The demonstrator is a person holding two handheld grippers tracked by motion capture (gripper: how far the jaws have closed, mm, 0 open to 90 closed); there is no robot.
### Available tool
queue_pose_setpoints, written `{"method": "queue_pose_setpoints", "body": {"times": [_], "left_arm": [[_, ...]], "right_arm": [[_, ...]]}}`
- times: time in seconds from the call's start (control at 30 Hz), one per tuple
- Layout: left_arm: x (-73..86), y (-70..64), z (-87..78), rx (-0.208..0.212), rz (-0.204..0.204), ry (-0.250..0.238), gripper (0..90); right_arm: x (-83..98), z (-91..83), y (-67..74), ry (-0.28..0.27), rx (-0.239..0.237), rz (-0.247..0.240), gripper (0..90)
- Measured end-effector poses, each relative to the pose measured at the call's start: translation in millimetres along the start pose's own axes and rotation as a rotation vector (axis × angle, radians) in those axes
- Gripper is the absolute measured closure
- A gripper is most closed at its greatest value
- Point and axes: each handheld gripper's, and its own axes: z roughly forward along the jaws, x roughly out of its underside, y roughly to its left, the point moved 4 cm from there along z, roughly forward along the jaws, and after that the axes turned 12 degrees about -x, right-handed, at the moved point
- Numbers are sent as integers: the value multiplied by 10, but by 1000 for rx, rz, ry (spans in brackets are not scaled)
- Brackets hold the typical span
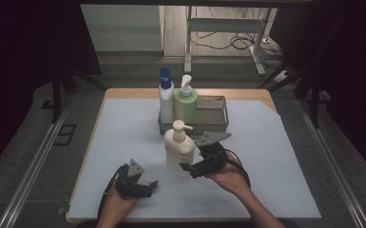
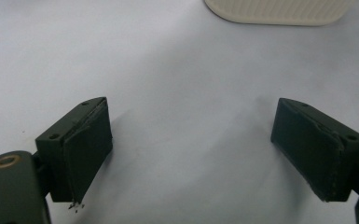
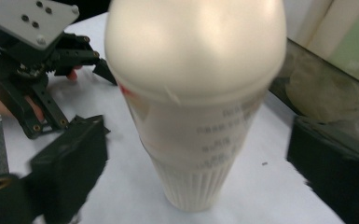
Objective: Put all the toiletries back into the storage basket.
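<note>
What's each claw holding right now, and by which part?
Nothing held. The right claw is open astride the cream pump bottle, pads clear of it. The left claw is open over bare table.

From my seat the high view is dim, dark at both sides. Glare whitens the cream plastic pump bottle (image 3: 193,88) in the right gripper view, blurred close up; soft shadows trail the left gripper's jaws.

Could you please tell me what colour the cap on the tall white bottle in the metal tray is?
The cap is blue, clearest in the high view.
</note>
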Motion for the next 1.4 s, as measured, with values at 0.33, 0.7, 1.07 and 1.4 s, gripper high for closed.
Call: {"method": "queue_pose_setpoints", "body": {"times": [0.33, 0.7, 1.07, 1.4], "left_arm": [[0, 0, 0, 0, 0, 0, 121], [0, 0, 0, 1, 0, 0, 122], [0, 0, 0, 0, 0, 0, 122], [0, 0, 0, 0, 0, 0, 121]], "right_arm": [[-120, 106, 29, 10, 33, -14, 125], [-226, 253, 51, 14, 67, -17, 188], [-244, 276, 30, 2, 71, 19, 303], [-255, 252, 35, 37, 90, -4, 349]]}}
